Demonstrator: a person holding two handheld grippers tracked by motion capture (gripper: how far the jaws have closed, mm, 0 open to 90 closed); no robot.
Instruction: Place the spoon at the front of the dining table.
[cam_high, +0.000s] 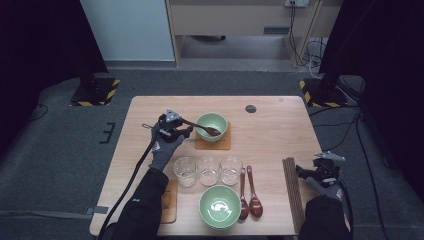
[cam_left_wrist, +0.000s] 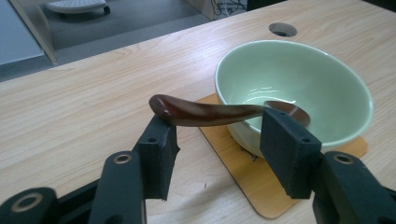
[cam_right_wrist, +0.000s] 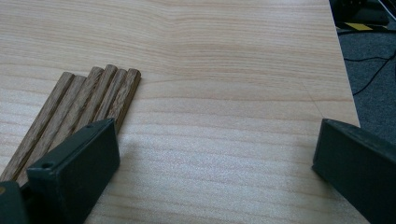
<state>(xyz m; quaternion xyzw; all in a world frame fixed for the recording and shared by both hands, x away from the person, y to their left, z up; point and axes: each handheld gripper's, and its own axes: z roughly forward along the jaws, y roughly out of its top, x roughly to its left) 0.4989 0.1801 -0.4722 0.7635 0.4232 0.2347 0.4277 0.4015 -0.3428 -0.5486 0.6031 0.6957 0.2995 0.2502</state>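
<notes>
Dark red-brown spoon (cam_left_wrist: 205, 113); pale green bowl (cam_left_wrist: 299, 88); orange-tan coaster (cam_left_wrist: 254, 179).

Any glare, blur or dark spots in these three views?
High view: table well lit, surroundings nearly black. Left gripper view: soft glare inside the green bowl, brown spoon sharp. Right gripper view: near jaws soft, wooden sticks crisp, no glare.

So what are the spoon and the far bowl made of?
Spoon: probably lacquered wood, going by its glossy red-brown surface; glazed plastic can't be ruled out. Bowl: looks like glazed ceramic, pale green with a smooth shine and bright highlights inside.
</notes>
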